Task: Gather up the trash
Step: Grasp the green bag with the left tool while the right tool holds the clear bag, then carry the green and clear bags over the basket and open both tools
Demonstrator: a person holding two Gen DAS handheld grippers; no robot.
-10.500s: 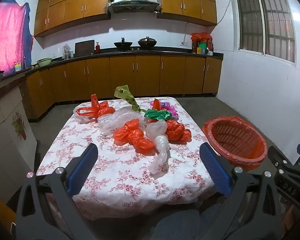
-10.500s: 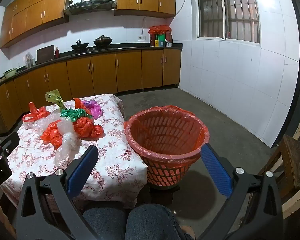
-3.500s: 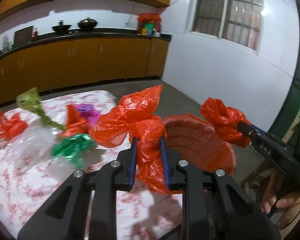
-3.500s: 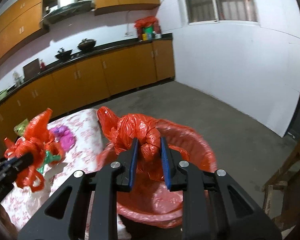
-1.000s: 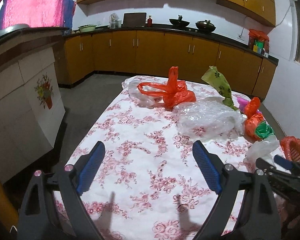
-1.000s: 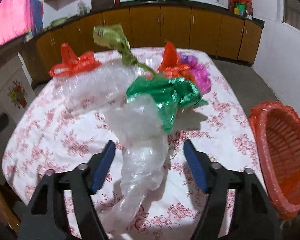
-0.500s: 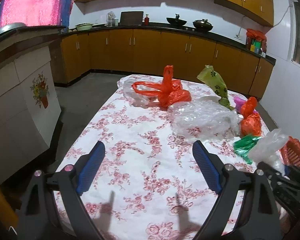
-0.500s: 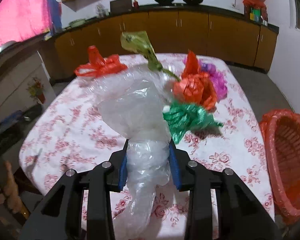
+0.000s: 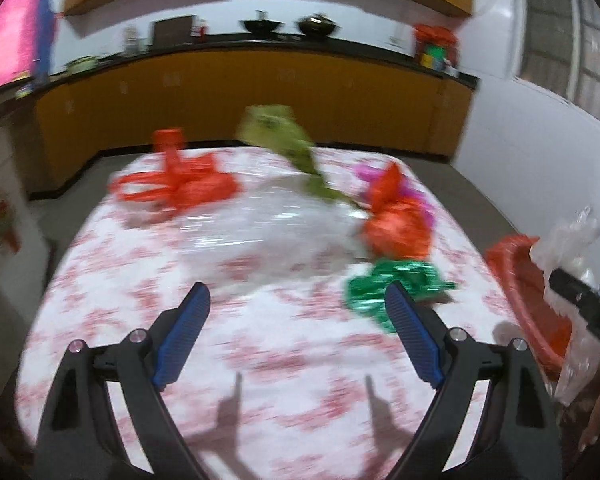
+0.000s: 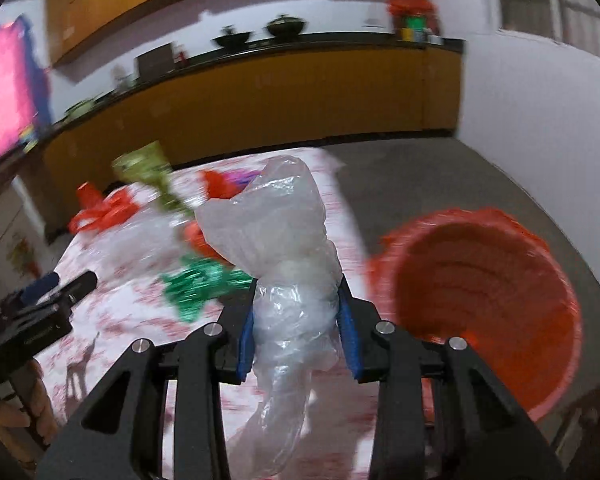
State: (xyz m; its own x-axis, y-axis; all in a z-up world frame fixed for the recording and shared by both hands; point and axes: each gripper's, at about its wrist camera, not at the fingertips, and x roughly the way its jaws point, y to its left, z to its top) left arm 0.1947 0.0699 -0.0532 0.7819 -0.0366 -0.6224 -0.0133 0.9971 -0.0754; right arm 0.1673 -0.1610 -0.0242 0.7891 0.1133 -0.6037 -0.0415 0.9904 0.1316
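My right gripper (image 10: 296,320) is shut on a clear plastic bag (image 10: 284,240) and holds it in the air between the table and the red basket (image 10: 480,300). The bag (image 9: 572,248) and basket (image 9: 528,284) also show at the right of the left wrist view. My left gripper (image 9: 296,320) is open and empty above the floral tablecloth (image 9: 260,352), with a green bag (image 9: 392,284) just beyond its right finger. An orange bag (image 9: 396,224), a large clear bag (image 9: 260,228), a red bag (image 9: 180,184) and an olive bag (image 9: 288,136) lie farther back.
Wooden kitchen cabinets (image 9: 260,96) line the far wall under a black counter. A white tiled wall (image 9: 540,140) stands on the right. The grey floor (image 10: 440,184) lies around the basket. The left gripper shows at the left of the right wrist view (image 10: 48,292).
My right gripper has lifted the clear bag off the table and swung right toward the red basket. My left gripper has moved forward over the table toward the green bag, still open.
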